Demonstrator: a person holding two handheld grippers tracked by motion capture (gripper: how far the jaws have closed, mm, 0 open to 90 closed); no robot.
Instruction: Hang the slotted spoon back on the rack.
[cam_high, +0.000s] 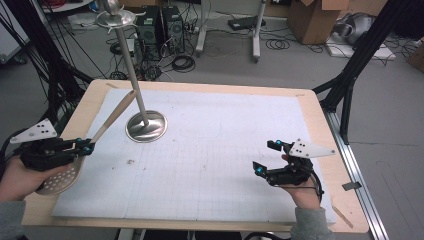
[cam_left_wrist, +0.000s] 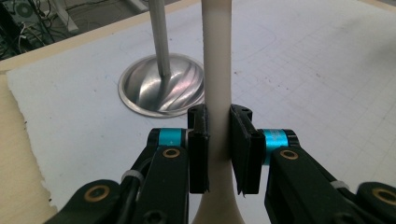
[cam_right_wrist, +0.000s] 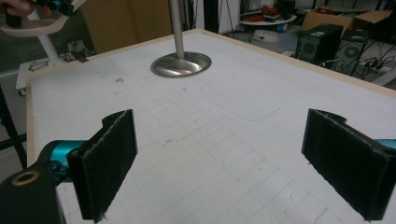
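Cream slotted spoon sits at the near left, its handle clamped in the left gripper and slanting toward the steel stand left of centre. At the near right, the right gripper gapes, holding nothing.

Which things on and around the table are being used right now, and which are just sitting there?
In use:
- slotted spoon, its handle clamped in the left gripper
- metal stand, which the spoon handle points toward

Just sitting there:
- right gripper, jaws wide apart with nothing between them
- cardboard boxes on the floor behind the table
- computer towers and loose cables on the floor
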